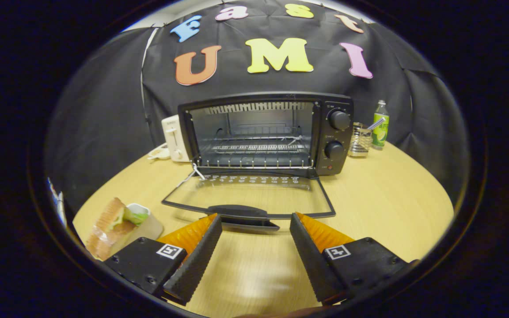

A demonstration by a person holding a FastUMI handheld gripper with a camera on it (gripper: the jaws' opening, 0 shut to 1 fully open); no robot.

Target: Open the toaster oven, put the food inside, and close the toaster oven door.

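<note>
A black toaster oven [334,132] stands at the back of the round wooden table [391,198]. Its glass door [250,194] lies folded down flat toward me, and the wire rack [254,148] inside is bare. The door handle [241,212] sits just ahead of my fingertips. My gripper [256,221] is open with nothing between its fingers, hovering low over the table in front of the door. The food, a wrapped sandwich [111,225], rests on a small white dish [146,221] to the left of the left finger.
A white appliance [174,139] stands left of the oven with a cord beside it. Right of the oven are a metal wire holder [360,141] and a green-labelled bottle [381,126]. Black cloth walls close the booth behind the table.
</note>
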